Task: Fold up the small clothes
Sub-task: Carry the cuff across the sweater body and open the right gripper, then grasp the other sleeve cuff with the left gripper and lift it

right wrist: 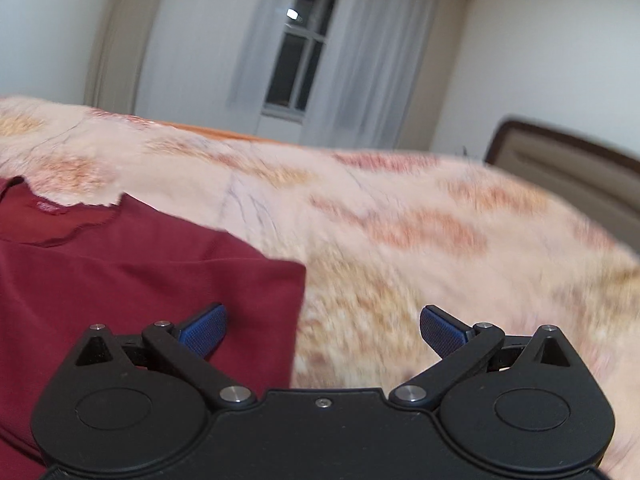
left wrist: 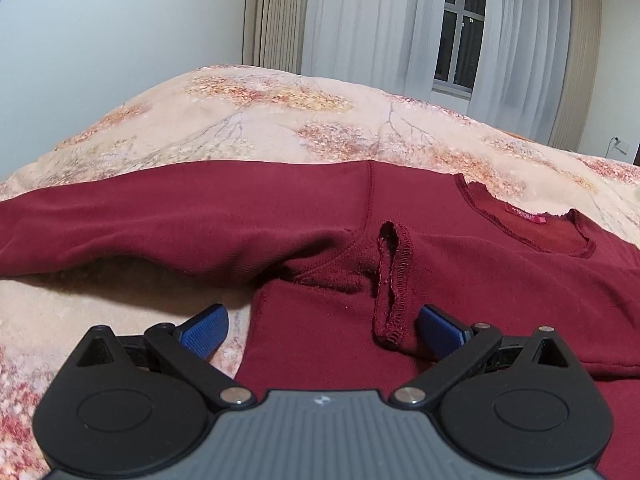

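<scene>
A dark red long-sleeved top (left wrist: 500,280) lies flat on a floral bedspread (left wrist: 260,120). One sleeve (left wrist: 160,224) stretches out to the left; the other sleeve's cuff (left wrist: 390,280) lies folded over the body. My left gripper (left wrist: 322,330) is open and empty, low over the top's left edge, with the cuff between its blue pads. In the right wrist view the top (right wrist: 120,272) fills the lower left, with its neckline (right wrist: 52,216) at the far left. My right gripper (right wrist: 323,330) is open and empty, astride the top's right edge, over the bedspread (right wrist: 400,220).
A window with white sheer curtains (left wrist: 460,28) and beige drapes stands behind the bed. A brown headboard (right wrist: 568,168) stands at the right in the right wrist view. A wall socket (left wrist: 622,145) is at the far right.
</scene>
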A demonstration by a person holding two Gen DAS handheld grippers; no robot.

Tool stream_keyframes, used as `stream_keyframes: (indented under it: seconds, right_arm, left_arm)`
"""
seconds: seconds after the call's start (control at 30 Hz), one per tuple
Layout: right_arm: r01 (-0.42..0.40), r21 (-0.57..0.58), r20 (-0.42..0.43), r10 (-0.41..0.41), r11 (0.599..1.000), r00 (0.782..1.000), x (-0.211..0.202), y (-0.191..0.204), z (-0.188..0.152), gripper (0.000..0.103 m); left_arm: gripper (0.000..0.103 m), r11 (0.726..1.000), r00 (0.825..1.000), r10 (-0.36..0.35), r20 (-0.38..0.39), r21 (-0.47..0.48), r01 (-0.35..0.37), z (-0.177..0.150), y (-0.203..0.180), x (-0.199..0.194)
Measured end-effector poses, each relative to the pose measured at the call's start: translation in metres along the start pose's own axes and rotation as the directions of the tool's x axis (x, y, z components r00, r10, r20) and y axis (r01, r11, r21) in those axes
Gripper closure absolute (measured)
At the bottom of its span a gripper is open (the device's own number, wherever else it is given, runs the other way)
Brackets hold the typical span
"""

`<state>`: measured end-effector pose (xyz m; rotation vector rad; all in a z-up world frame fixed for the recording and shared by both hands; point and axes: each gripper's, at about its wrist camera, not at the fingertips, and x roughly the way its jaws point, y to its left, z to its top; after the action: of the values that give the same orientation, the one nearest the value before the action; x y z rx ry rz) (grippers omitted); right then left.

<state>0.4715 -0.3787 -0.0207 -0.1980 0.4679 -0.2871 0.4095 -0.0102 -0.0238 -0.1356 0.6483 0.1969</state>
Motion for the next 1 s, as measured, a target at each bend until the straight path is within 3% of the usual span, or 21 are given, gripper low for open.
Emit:
stream_keyframes:
  seconds: [0.17, 0.37, 0.47, 0.57, 0.67, 0.77, 0.87, 0.93, 1.0]
  right_arm:
    - [-0.001, 0.005, -0.011, 0.001, 1.000, 1.000, 0.005, 0.001, -0.008, 0.001]
    - [-0.020, 0.000, 0.013, 0.020, 1.000, 1.000, -0.013, 0.004, 0.004, 0.001]
    - [-0.070, -0.013, 0.028, 0.070, 0.997, 0.997, -0.036, 0.002, 0.007, 0.001]
    - [-0.174, -0.034, 0.034, 0.175, 0.984, 0.984, -0.068, 0.004, 0.009, 0.001]
    - [-0.303, -0.053, 0.036, 0.305, 0.951, 0.952, -0.105, 0.009, 0.007, 0.001]
    - [-0.427, -0.040, 0.024, 0.428, 0.903, 0.903, -0.139, 0.017, 0.000, 0.001]
    - [-0.530, -0.008, 0.009, 0.530, 0.848, 0.848, -0.167, 0.030, -0.011, 0.001]
    - [-0.578, 0.009, 0.005, 0.578, 0.816, 0.816, -0.181, 0.042, -0.019, 0.001]
    - [-0.601, 0.028, 0.015, 0.600, 0.799, 0.800, -0.192, 0.054, -0.026, 0.001]
  left_arm:
    - [0.000, 1.000, 1.000, 0.007, 0.001, 0.007, -0.007, -0.001, -0.002, 0.001]
    - [0.000, 0.999, 0.999, -0.037, -0.003, -0.024, 0.037, 0.006, 0.014, -0.017]
    - [0.000, 0.999, 0.999, -0.037, 0.027, -0.017, 0.038, 0.005, 0.036, -0.043]
    - [0.000, 0.998, 0.999, -0.026, 0.028, -0.061, 0.027, 0.000, 0.075, -0.066]
    - [0.000, 0.989, 0.999, 0.032, 0.020, -0.143, -0.029, -0.005, 0.124, -0.082]
    - [0.000, 0.967, 0.995, 0.101, 0.026, -0.236, -0.092, -0.009, 0.174, -0.091]
    - [0.000, 0.918, 0.987, 0.154, 0.038, -0.374, -0.129, -0.009, 0.220, -0.093]
    - [0.000, 0.879, 0.986, 0.152, 0.071, -0.466, -0.102, -0.009, 0.243, -0.096]
    - [0.000, 0.842, 0.984, 0.147, 0.096, -0.534, -0.074, -0.008, 0.259, -0.097]
